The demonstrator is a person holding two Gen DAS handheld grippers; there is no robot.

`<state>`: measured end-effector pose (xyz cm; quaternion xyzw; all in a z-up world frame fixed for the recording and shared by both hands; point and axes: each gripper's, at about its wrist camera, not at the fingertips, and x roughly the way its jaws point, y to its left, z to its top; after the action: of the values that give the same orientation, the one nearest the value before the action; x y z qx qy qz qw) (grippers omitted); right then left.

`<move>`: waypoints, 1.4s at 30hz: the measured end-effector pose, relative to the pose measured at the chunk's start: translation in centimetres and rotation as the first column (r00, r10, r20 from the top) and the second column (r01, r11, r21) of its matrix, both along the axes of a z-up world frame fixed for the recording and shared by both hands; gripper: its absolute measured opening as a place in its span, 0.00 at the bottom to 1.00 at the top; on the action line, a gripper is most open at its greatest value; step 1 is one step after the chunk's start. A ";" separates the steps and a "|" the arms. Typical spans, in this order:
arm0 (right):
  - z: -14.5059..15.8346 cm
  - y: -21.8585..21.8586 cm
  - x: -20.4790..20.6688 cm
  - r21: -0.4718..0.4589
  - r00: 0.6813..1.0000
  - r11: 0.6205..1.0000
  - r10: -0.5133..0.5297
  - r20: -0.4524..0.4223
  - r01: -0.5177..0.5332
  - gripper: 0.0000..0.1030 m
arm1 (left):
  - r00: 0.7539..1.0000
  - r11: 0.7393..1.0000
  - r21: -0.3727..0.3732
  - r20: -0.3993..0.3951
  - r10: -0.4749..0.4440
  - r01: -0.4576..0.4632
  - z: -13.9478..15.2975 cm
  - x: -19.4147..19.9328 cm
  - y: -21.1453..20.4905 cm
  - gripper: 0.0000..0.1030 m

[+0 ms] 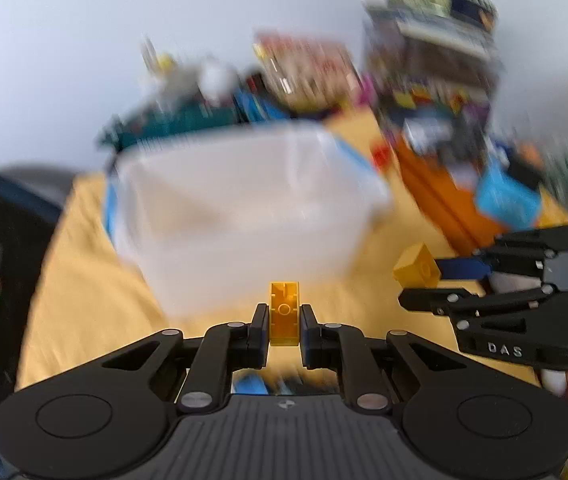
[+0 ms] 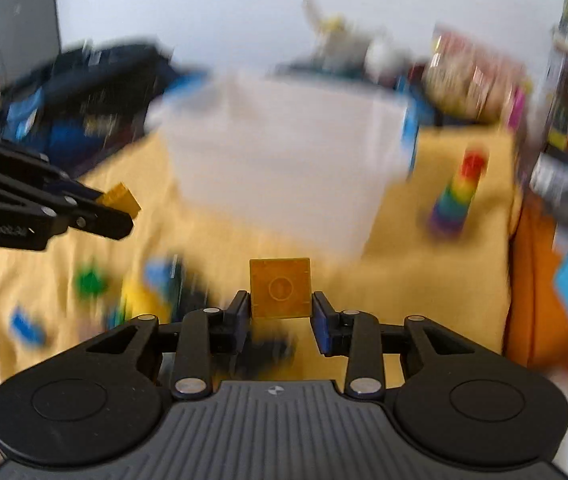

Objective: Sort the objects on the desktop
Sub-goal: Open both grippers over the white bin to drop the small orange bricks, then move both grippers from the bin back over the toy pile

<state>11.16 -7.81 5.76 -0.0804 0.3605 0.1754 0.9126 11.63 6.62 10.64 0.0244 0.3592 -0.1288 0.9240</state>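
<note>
My left gripper (image 1: 283,316) is shut on a narrow yellow brick (image 1: 284,314), held above the yellow tablecloth in front of a translucent white bin (image 1: 244,208). My right gripper (image 2: 280,308) is shut on a square yellow brick (image 2: 280,288), also in front of the bin (image 2: 284,160). In the left wrist view the right gripper (image 1: 415,284) shows at the right with its brick (image 1: 417,268). In the right wrist view the left gripper (image 2: 124,212) shows at the left with its brick (image 2: 120,198). Both views are motion-blurred.
Loose bricks, green (image 2: 91,282), blue (image 2: 26,328) and yellow (image 2: 144,300), lie on the cloth at the left. A rainbow stacking tower (image 2: 457,196) stands right of the bin. Orange folders (image 1: 439,196), boxes and clutter line the back and right.
</note>
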 end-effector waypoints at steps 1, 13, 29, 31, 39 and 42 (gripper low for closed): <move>1.2 0.2 1.2 0.015 1.000 1.000 -0.009 0.025 0.009 0.35 | 1.000 1.000 -0.002 0.030 0.005 -0.004 1.0 1.0 0.3 0.17; 3.1 2.4 13.8 0.032 0.984 0.984 -0.177 0.032 0.176 0.35 | 0.997 0.994 0.067 -0.001 0.082 -0.081 -0.5 14.9 0.9 0.17; 3.8 2.5 12.5 0.073 0.973 0.974 -0.221 0.062 0.217 0.53 | 0.997 0.998 0.018 0.044 0.066 -0.067 0.9 11.6 1.5 0.43; 4.5 2.2 11.2 0.129 0.971 0.968 -0.225 0.077 0.214 0.53 | 0.997 0.998 -0.015 0.049 0.058 -0.058 1.5 9.4 1.5 0.44; 2.8 0.8 5.1 0.174 0.992 0.978 -0.121 0.034 0.113 0.65 | 0.998 0.999 0.016 -0.057 0.034 -0.033 -3.2 0.6 1.3 0.50; 0.2 0.1 3.2 0.156 0.993 0.983 -0.089 -0.077 0.100 0.65 | 0.989 0.999 0.038 -0.147 0.019 -0.014 -6.4 -2.0 1.0 0.50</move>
<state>14.32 -7.66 5.91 0.0162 0.3803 0.1627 0.9103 9.62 7.59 4.24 0.0291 0.4292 -0.1160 0.8952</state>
